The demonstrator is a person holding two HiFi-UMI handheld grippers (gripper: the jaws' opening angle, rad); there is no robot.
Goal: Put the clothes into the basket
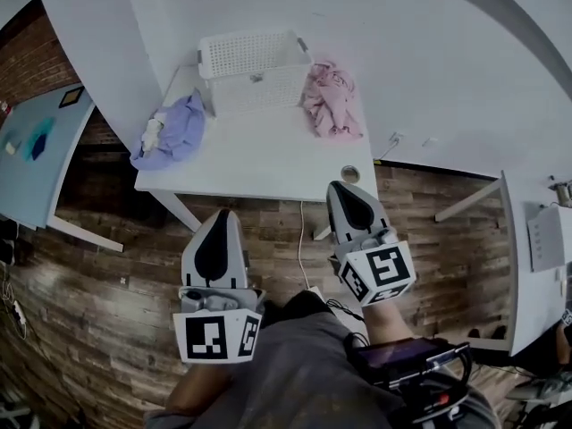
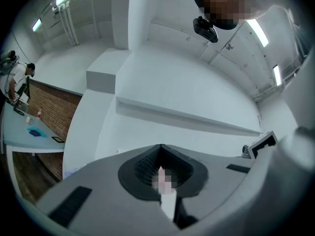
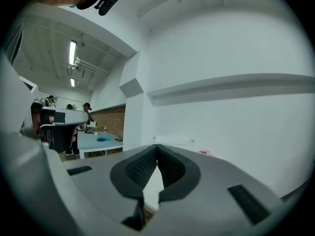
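Between the jaws of the two grippers nothing is held: the left gripper [image 1: 222, 217] and the right gripper [image 1: 344, 190] are both closed tight, over the floor near the white table [image 1: 259, 164]. On it one basket [image 1: 259, 92] is set, with one purple clothes pile [image 1: 174, 130] just beside its left and one pink pile [image 1: 331, 101] just beside its right.

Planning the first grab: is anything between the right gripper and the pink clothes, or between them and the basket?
Only a small round thing at the table edge lies before the right gripper. The pink clothes lie beside the basket, nothing visible between.
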